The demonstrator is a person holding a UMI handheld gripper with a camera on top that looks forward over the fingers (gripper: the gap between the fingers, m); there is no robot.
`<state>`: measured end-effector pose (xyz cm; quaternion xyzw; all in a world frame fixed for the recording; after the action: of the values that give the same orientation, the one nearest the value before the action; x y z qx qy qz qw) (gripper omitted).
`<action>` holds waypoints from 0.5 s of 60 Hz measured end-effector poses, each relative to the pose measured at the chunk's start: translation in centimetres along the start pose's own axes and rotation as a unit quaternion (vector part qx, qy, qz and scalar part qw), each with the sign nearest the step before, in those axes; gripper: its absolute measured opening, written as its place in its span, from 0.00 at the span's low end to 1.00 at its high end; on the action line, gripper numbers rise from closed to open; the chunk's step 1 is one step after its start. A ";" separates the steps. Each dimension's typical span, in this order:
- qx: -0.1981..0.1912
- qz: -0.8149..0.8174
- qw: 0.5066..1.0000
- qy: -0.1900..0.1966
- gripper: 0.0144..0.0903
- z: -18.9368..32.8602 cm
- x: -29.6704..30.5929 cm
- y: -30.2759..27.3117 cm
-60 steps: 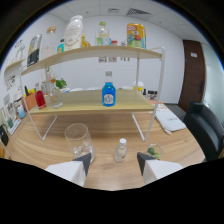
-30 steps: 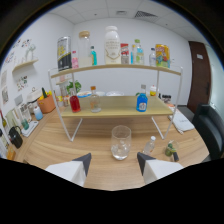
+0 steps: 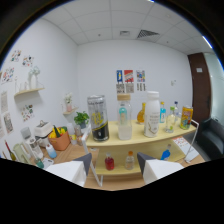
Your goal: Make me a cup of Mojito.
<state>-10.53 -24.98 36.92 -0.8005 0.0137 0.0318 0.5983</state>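
My gripper [image 3: 114, 160] is held up at the height of the wooden rack's top shelf [image 3: 150, 139], open, with nothing between its white fingers [image 3: 75, 171]. Beyond them on that shelf stand a tall jar with dark contents and a yellow label [image 3: 99, 119], a clear bottle [image 3: 124, 120], a white jug [image 3: 152, 115], a blue-tinted bottle [image 3: 163, 113] and a yellow can [image 3: 186, 117]. On the lower shelf, seen between the fingers, are a small red bottle [image 3: 109, 162] and a small clear bottle [image 3: 129, 161]. No glass is in view.
A blue bottle [image 3: 166, 151] sits at the lower shelf's right. Left of the rack are a potted plant [image 3: 81, 119], an orange basket [image 3: 61, 140] and several small bottles [image 3: 35, 159]. Posters [image 3: 130, 81] hang on the back wall; a dark door [image 3: 200, 85] is at the right.
The gripper has risen and come closer to the rack, now level with the top shelf. The drinking glass and small bottle on the table have dropped out of view.
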 end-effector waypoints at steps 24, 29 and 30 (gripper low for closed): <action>0.053 -0.015 0.998 0.034 0.94 7.3 -4.2 -7.2; 0.050 -0.012 0.998 0.032 0.94 9.1 -4.5 -7.5; 0.050 -0.011 0.998 0.033 0.94 9.6 -4.6 -7.6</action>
<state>-15.04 -13.66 41.79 -0.7704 0.0259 -0.0016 0.6370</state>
